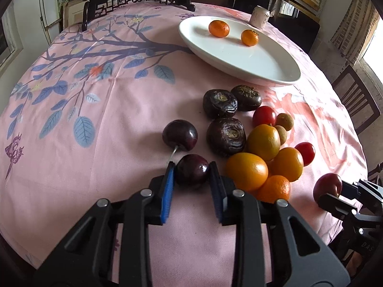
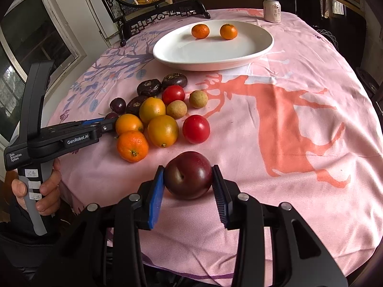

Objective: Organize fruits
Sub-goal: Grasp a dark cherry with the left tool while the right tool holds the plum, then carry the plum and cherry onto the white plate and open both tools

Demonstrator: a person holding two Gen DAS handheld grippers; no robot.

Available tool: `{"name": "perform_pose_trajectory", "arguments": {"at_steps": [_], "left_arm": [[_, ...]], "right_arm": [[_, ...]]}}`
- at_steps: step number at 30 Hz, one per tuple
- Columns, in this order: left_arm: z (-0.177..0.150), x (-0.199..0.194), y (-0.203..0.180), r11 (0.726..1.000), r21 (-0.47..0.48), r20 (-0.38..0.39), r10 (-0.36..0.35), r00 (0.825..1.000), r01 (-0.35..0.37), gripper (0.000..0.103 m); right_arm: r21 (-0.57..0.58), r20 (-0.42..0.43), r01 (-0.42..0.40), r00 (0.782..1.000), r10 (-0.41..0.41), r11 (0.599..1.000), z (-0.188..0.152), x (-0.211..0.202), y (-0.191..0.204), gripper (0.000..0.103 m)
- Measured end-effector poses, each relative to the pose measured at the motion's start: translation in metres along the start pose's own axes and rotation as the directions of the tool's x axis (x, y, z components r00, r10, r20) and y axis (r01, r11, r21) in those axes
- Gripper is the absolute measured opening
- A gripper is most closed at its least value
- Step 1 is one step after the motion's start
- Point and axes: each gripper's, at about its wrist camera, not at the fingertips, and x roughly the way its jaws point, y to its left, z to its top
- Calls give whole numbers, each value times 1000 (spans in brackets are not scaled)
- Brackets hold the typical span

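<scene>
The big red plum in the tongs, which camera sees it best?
The right wrist view: the plum sits front and centre between the right tongs, its dimple showing. In the left wrist view it is only a small shape at the right edge, partly hidden by those tongs.

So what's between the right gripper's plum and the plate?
Right wrist view: a red tomato lies between the plum and plate; beyond it, bare cloth.

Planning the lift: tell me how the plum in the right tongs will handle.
The plum is round with glossy skin, so it could slip or roll free if the right tongs loosen. It looks firm, though a hard squeeze might bruise it.
</scene>
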Motion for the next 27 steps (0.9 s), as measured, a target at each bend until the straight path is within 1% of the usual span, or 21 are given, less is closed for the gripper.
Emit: {"name": "perform_pose_trajectory", "arguments": {"at_steps": [5,10,13,14,17,21,24,27], "left_arm": [[-9,-23,5,999,-22,22,-35,999,36,29],[-6,-53,4,998,-11,82,-63,995,64,29],[10,-57,0,999,6,97,-34,995,34,29],[18,-57,0,1000,9,96,-25,995,24,29],[54,-52,-5,999,30,91,-32,995,29,29],[120,-31,-17,999,42,82,-10,997,6,29],[167,-6,-29,999,34,72,11,997,-14,29],[203,29,-39,999,27,38,42,998,-44,29]], "right_arm": [[-7,12,-8,1000,8,1000,2,-4,2,40],[-14,26,-9,1000,9,1000,6,-8,5,40],[-28,26,-14,1000,15,999,15,-8,6,40],[-34,28,-13,1000,14,999,20,-8,5,40],[-61,49,0,999,3,998,44,-11,5,40],[-93,109,10,994,0,996,99,-12,1,39],[-92,129,17,992,-5,996,148,5,-7,39],[-87,102,43,994,-34,995,187,41,-18,39]]}}
